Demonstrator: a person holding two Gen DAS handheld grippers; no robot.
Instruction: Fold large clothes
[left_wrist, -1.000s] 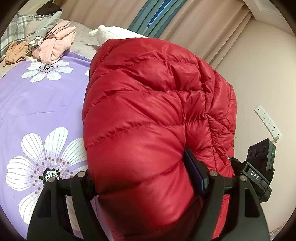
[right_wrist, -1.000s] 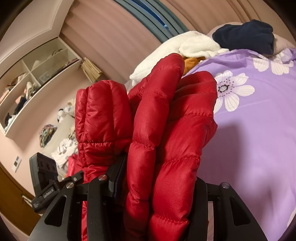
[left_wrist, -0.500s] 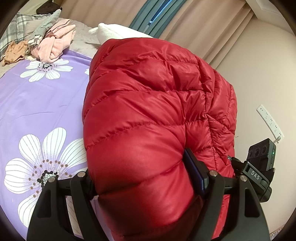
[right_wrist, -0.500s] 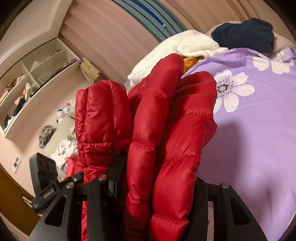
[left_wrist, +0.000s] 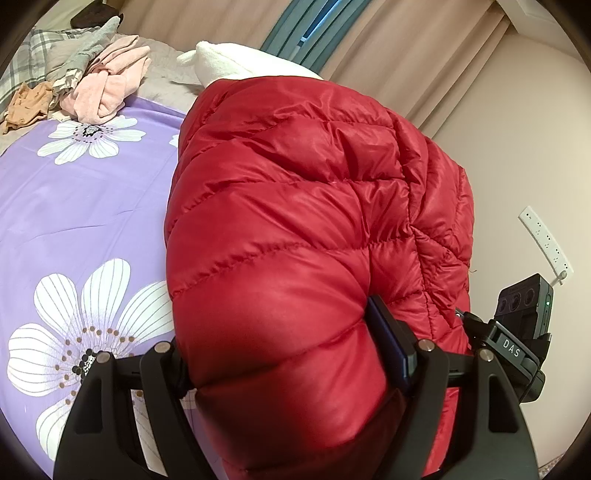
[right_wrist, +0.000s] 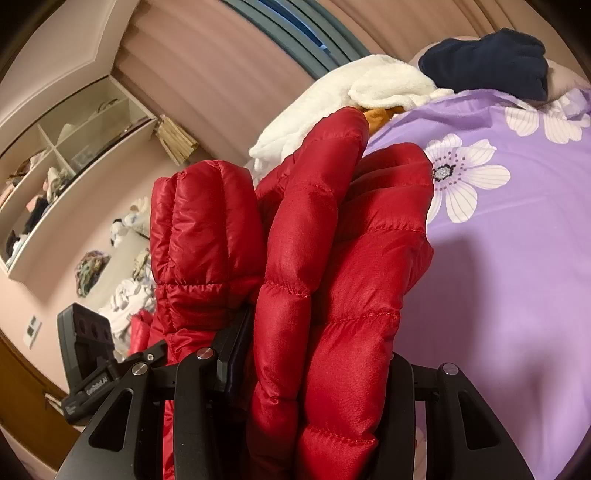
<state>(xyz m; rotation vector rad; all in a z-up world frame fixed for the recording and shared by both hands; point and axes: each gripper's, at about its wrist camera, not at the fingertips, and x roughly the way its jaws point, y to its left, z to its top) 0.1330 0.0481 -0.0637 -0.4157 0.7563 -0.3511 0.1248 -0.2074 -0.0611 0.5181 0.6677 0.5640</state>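
Left wrist view: the left gripper is clamped on a fat bunch of the red puffer jacket, held over the purple flowered bedspread. Right wrist view: the right gripper is squeezing folded layers of the same jacket, bedspread off to the right.

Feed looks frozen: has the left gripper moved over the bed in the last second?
Yes, slightly: the left gripper has drifted; the white flower slid a little left in view.

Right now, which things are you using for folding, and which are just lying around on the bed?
For the job:
- red puffer jacket
- left gripper, clamped on it
- right gripper, clamped on it

Just lying about:
- pink clothes
- white fleece
- navy garment
- flowered purple bedspread underneath
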